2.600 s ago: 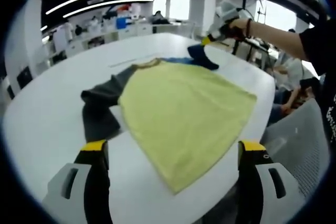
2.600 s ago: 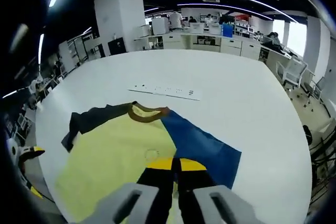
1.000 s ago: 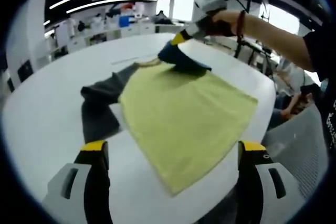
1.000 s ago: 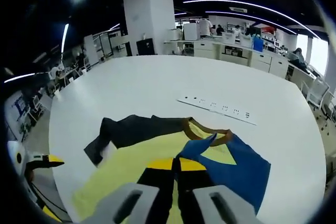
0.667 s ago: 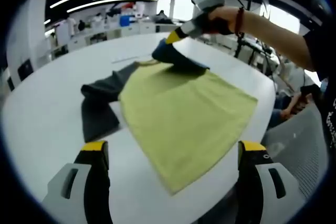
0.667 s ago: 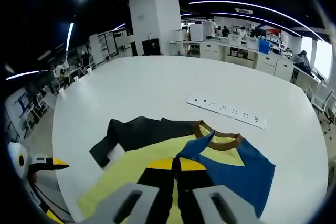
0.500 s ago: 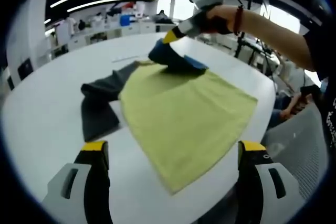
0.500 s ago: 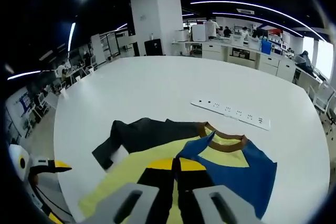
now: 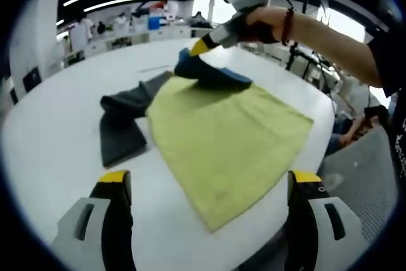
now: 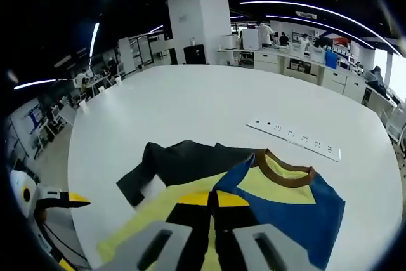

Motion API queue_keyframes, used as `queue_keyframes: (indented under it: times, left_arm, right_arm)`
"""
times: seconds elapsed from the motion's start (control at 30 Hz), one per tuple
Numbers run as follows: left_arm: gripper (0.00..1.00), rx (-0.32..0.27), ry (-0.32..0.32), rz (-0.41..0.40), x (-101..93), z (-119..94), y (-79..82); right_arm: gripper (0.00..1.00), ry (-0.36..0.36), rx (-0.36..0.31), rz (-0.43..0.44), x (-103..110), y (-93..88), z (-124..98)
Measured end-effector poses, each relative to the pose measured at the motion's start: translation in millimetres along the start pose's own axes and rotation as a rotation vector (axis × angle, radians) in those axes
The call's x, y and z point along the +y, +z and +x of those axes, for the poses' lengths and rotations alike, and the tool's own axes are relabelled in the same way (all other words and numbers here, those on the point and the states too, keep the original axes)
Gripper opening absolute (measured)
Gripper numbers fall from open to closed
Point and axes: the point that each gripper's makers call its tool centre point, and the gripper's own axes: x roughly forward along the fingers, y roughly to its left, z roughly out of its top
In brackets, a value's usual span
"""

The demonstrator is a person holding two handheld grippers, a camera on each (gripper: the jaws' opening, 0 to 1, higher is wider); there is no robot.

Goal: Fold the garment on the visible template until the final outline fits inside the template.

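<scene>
Garment spread flat on white table, yellow body central in the left gripper view, hem corner pointing toward 6 o'clock and lying close to the table's near edge. Dark grey sleeve at 9 o'clock of the body, bent and partly doubled over on itself. Blue sleeve at 12 o'clock, raised off the yellow cloth and drawn over it.

Right gripper seen in the left gripper view entering from 1 o'clock, carried by a hand with a wristband; yellow-tipped jaws closed tight on the tip of the blue sleeve. Left gripper with jaws set wide apart at 7 and 5 o'clock of its own view, nothing between them, hovering off the near table edge.

Right gripper view: own jaws pressed together at 6 o'clock, blue sleeve pinched between them. Brown collar at 3 o'clock of the pinch, grey sleeve at 10 o'clock. White power strip beyond the collar at 1 o'clock, well apart from the garment. Left gripper showing at 8 o'clock, off the table edge.

Broad bare table surface beyond the garment toward 12 o'clock. Template outline not discernible in either view.
</scene>
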Motion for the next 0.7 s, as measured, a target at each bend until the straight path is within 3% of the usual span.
queue_keyframes:
  times: [0.7]
  left_arm:
    - [0.99, 0.012, 0.012, -0.03, 8.2, 0.5, -9.1]
  right_arm:
    - [0.0, 0.034, 0.094, -0.009, 12.7, -40.6, 42.1]
